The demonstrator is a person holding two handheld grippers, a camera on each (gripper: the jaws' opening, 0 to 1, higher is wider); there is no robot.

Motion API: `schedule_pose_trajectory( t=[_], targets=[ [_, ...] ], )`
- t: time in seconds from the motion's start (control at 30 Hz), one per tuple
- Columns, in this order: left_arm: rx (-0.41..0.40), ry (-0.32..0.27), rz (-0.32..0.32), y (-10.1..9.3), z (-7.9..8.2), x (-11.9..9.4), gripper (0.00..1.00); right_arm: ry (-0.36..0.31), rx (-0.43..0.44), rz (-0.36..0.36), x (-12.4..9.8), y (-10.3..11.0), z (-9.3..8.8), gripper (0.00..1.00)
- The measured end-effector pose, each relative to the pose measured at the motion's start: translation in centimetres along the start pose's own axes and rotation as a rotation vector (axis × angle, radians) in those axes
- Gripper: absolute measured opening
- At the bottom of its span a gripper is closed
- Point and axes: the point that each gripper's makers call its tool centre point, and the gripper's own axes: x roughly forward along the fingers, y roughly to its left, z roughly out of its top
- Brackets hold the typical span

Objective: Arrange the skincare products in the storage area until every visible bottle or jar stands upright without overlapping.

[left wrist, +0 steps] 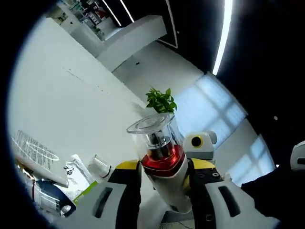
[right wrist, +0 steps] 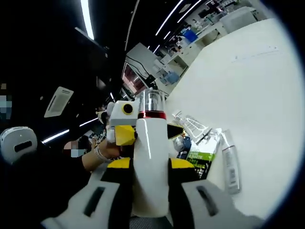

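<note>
bottle: white plastic pump bottle with red metallic collar and clear cap (right wrist: 150, 157), lifted off the table, gripped by both grippers at once
right gripper: right gripper (right wrist: 148, 191) jaws closed on bottle's white body, cap pointing to 12 o'clock in the right gripper view
left gripper: left gripper (left wrist: 164, 179) jaws clamped around the red collar and shoulder of the same bottle (left wrist: 162, 157); clear cap at 12 o'clock in the left gripper view; seen in the right gripper view (right wrist: 125, 125) coming in at 9 o'clock of the bottle neck
table: white tabletop (right wrist: 248, 81), wide bare area at 1–3 o'clock in the right gripper view
other products: lying flat, not upright; silver-white tube (right wrist: 230, 160) at 3 o'clock of bottle; clear faceted glass bottle (right wrist: 190, 123), green-and-white carton (right wrist: 202, 157), touching or overlapping, exact contact unclear
plant: small green leafy sprig (left wrist: 161, 100) behind cap
step: likely mid-air handover or re-orienting of bottle before placing
next move: judgement: one gripper lets go, the other sets the base down upright on bare table, apart from the lying pile
progress: early, several items left to stand up
</note>
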Motion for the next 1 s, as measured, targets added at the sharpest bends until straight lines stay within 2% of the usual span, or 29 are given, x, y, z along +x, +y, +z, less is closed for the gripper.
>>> schedule_pose_trajectory(
  t=[0.13,0.2,0.27,0.37,0.47,0.6,0.67,0.8,0.87,0.9,1.0],
  targets=[
    [0.009,0.019,-0.022,-0.1,-0.5,0.8,0.33,0.000,-0.020,-0.021,-0.3,-0.6,-0.6,0.26],
    [0.091,0.068,0.006,0.1,-1.0,1.1,0.32,0.017,-0.080,-0.059,-0.4,-1.4,-1.0,0.26],
    [0.163,0.085,0.019,-0.3,-1.2,1.4,0.32,0.013,-0.101,-0.055,-0.4,-1.5,-1.2,0.27],
    [0.165,0.100,0.045,-0.4,-1.3,1.6,0.31,0.027,-0.175,-0.090,-0.6,-1.8,-1.3,0.27],
    [0.208,0.120,0.076,0.0,-1.6,1.6,0.30,0.059,-0.281,-0.154,-0.6,-2.6,-1.4,0.28],
    [0.251,0.127,0.129,0.3,-1.5,1.8,0.30,0.050,-0.303,-0.215,-0.6,-3.2,-1.2,0.29],
    [0.286,0.126,0.155,0.5,-1.3,2.0,0.30,0.044,-0.342,-0.256,-0.6,-3.7,-0.9,0.30],
    [0.411,0.186,0.209,0.8,-1.8,2.3,0.29,0.082,-0.389,-0.318,-0.6,-4.7,-1.4,0.31],
    [0.468,0.220,0.241,1.1,-2.1,2.4,0.29,0.102,-0.447,-0.361,-0.6,-5.4,-1.5,0.31],
    [0.486,0.219,0.245,1.1,-2.1,2.6,0.29,0.107,-0.466,-0.376,-0.6,-5.6,-1.5,0.31],
    [0.484,0.206,0.261,1.1,-1.9,2.9,0.29,0.104,-0.480,-0.403,-0.7,-5.7,-1.3,0.31]
  ],
)
